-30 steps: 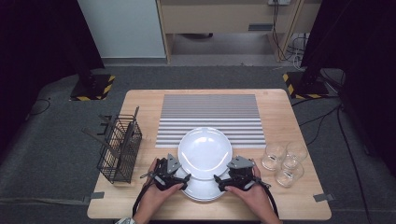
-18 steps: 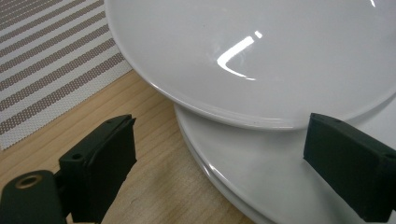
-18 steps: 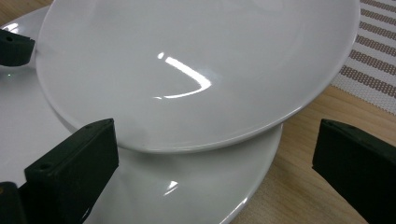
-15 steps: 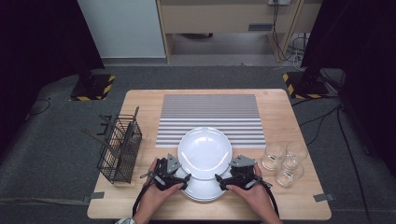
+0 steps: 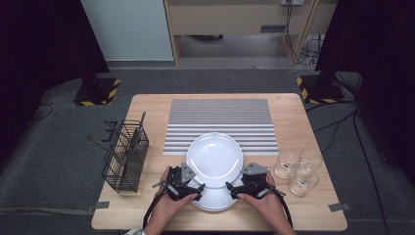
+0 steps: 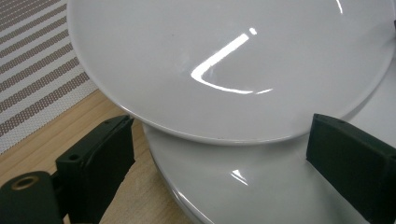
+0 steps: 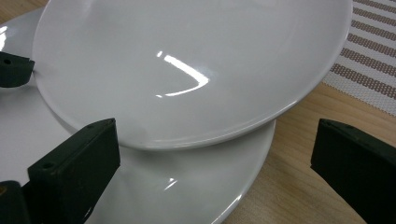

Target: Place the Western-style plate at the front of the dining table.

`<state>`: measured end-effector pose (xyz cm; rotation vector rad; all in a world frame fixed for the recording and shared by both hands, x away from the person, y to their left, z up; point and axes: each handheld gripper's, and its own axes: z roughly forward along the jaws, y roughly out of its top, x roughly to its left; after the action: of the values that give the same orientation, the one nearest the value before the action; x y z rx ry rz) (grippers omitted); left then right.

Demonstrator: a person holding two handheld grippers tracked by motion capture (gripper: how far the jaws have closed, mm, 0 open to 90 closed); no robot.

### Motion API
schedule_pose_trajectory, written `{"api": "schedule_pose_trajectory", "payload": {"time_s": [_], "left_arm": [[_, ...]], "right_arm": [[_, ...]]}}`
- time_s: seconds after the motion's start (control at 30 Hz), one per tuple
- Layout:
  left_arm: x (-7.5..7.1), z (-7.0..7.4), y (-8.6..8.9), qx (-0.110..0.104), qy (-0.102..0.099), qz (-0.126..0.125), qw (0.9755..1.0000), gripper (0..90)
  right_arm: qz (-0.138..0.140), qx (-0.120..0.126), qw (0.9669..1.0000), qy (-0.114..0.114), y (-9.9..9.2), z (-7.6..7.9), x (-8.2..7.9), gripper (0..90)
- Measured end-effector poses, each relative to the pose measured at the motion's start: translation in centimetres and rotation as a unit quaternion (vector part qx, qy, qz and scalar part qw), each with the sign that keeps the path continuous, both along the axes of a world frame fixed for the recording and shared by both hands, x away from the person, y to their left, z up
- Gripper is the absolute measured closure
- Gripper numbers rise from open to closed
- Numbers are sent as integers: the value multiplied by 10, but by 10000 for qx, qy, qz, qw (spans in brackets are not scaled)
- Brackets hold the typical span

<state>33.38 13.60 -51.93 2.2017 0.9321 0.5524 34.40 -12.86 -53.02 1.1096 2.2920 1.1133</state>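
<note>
A white plate (image 5: 214, 157) lies shifted away from me on top of a stack of white plates (image 5: 215, 199) near the table's front edge. It overhangs the stack and reaches onto the striped mat (image 5: 220, 115). My left gripper (image 5: 193, 188) is at the stack's left front and is open. In the left gripper view the top plate's (image 6: 224, 56) rim sits between the wide-apart jaws of that gripper (image 6: 224, 163), above the lower plate (image 6: 243, 186). My right gripper (image 5: 235, 188) mirrors it at the right front, open (image 7: 215, 161) around the top plate's (image 7: 187, 60) near rim, over the lower plate (image 7: 177, 186).
A black wire basket (image 5: 125, 156) holding utensils stands at the table's left. Three clear glasses (image 5: 298, 169) cluster at the right, close to my right hand. The wooden table (image 5: 147, 112) ends just behind my wrists.
</note>
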Motion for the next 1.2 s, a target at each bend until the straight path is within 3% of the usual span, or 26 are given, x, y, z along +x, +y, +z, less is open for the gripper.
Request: {"api": "schedule_pose_trajectory", "payload": {"time_s": [0.23, 0.3, 0.67, 0.7, 0.97, 1.2], "left_arm": [[1, -1, 2, -2, 21, 42, 10000, 63], [1, -1, 1, -5, 23, 33, 10000, 63], [2, -2, 1, -8, 18, 12, 10000, 64], [2, -2, 1, -10, 15, 14, 10000, 65], [2, -2, 1, -5, 21, 3, 10000, 64], [2, -3, 1, -43, 40, 10, 10000, 65]], "right_arm": [[-58, 83, 9999, 14, 0, 3, 1, 51], [-59, 136, 9998, 107, -1, 4, 3, 52], [-113, -24, 9997, 231, 3, 17, 21, 75], [-159, -119, 9994, 274, 4, 18, 28, 82], [-402, -136, 9980, 464, 6, 11, 38, 92], [-490, -41, 9982, 343, 7, 8, 37, 96]]}}
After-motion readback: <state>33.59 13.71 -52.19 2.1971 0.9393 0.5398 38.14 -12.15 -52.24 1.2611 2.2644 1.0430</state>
